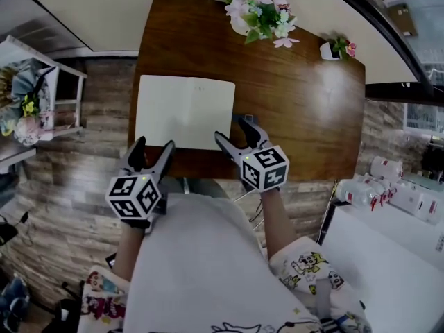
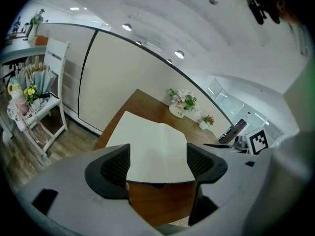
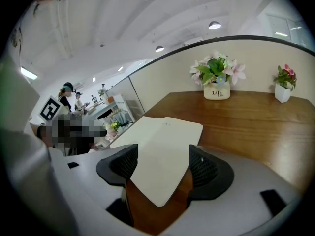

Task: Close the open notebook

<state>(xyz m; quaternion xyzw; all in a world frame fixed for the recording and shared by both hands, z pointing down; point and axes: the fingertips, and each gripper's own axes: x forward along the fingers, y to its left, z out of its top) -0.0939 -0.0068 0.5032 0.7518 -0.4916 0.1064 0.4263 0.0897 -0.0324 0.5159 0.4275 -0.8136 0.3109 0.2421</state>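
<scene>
Lower left: left gripper, jaws wide apart, holding nothing, at the table near edge. Centre: right gripper, jaws likewise apart and empty, at the notebook lower right corner. Notebook open, flat, blank pages up, left of centre. Top: flowers, small pot.

- Left claw, right claw: grey bodies, black ribbed pads.
- Left marker cube, right marker cube: black-and-white squares, small green light.
- Shirt: white; short sleeves with cartoon prints.
</scene>
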